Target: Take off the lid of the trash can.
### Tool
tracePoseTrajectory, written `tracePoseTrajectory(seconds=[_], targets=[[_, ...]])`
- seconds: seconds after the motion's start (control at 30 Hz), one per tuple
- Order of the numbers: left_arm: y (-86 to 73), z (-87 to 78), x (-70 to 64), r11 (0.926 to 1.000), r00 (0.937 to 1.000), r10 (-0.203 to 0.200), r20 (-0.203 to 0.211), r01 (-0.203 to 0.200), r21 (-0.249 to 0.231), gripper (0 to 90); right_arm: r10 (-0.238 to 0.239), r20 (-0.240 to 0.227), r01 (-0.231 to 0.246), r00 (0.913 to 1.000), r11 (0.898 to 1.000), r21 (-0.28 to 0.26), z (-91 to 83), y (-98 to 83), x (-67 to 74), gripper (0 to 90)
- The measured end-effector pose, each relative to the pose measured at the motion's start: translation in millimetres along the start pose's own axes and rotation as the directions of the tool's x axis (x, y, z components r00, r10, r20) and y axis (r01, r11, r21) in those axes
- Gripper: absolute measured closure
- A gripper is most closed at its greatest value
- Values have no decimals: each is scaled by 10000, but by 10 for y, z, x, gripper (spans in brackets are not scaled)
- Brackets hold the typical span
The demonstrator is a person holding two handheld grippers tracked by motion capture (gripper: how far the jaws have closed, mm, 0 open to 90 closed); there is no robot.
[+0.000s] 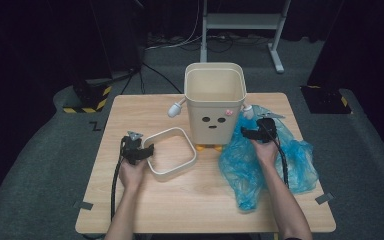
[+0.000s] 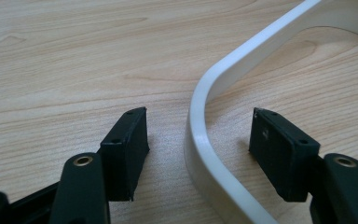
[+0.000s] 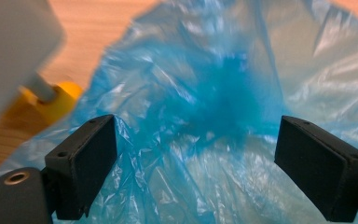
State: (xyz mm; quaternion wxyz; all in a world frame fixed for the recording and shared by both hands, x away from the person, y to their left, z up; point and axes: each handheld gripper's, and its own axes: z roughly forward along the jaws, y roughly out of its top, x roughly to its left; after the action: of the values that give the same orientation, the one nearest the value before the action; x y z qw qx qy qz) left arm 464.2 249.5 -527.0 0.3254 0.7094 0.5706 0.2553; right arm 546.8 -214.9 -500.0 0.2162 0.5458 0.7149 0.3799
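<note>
Straddling the ring, the left gripper is held apart — right gripper, spread, over the bag.

Cream bin with face, stub arms, yellow feet stands on wooden surface, between both sets of jaws and farther back. Metal stand and cables on grey floor well beyond.

Left gripper at cream ring, right gripper over blue bag
</note>
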Motion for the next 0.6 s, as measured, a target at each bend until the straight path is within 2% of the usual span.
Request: tracePoseTrajectory(seconds=[0.1,0.23,0.43,0.53,0.6], targets=[[0,-1,3,10000,10000,-26,29,26,-2,372,45,262,-52,9996,9996,271,71,-43,-16,129],[0,-1,3,10000,10000,-32,34,32,-3,372,-125,460,94,9989,9978,653,126,-81,-20,129],[0,0,1,10000,10000,-10,22,10,-1,371,-253,647,193,9976,9957,910,188,-118,-8,134],[0,0,1,10000,10000,-9,17,9,-3,371,-665,914,570,9936,9930,1030,207,-134,28,155],[0,0,1,10000,10000,-6,14,6,-3,371,-684,898,591,9936,9929,1032,202,-135,28,168]])
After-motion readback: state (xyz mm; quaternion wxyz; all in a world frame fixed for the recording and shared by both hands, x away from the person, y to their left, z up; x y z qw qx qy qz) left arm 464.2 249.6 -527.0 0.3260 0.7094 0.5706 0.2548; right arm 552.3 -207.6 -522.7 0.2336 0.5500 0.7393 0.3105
